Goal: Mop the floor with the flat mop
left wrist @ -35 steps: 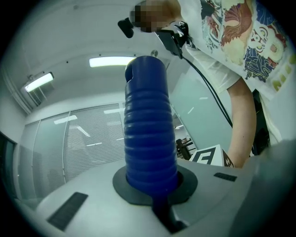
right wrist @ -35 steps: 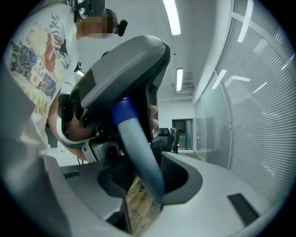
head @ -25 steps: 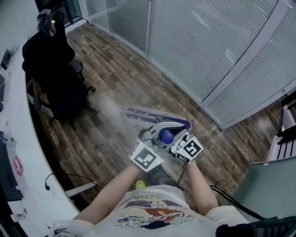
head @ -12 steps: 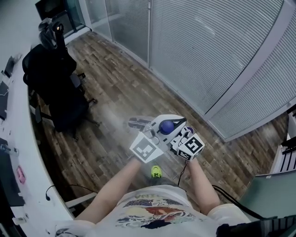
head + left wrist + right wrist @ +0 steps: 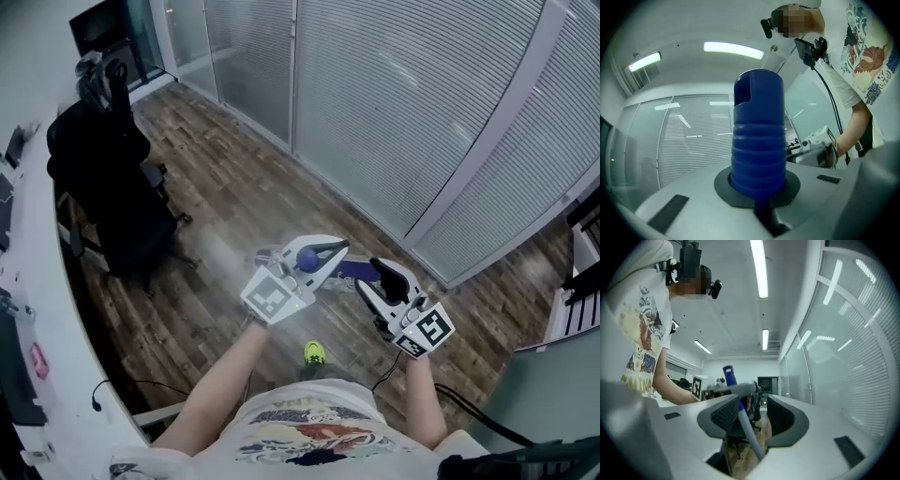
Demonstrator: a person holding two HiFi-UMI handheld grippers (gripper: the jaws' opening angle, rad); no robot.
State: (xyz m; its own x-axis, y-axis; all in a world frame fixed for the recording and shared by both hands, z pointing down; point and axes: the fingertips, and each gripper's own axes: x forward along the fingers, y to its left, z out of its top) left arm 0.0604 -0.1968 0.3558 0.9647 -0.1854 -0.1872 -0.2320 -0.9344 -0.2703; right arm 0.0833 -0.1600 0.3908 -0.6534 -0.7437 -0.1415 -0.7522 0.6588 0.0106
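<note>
The flat mop's blue ribbed handle end (image 5: 307,258) (image 5: 757,136) stands up between the jaws of my left gripper (image 5: 317,255) (image 5: 757,190), which is shut on it. Part of the purple mop head (image 5: 350,270) shows on the wood floor behind the grippers. My right gripper (image 5: 377,277) (image 5: 751,417) is off to the right of the handle, and its jaws have just been opening. In the right gripper view the grey mop pole (image 5: 746,430) crosses the gap between them, but the pads do not press on it.
A black office chair (image 5: 105,178) stands at the back left beside a curved white desk (image 5: 33,281). A glass wall with blinds (image 5: 412,103) runs along the right. A pale damp streak (image 5: 217,246) lies on the floor. A cable (image 5: 469,403) trails by my feet.
My right gripper has come off the mop handle, swung out to the right and opened. The left gripper has shifted a little left with the handle still in it.
</note>
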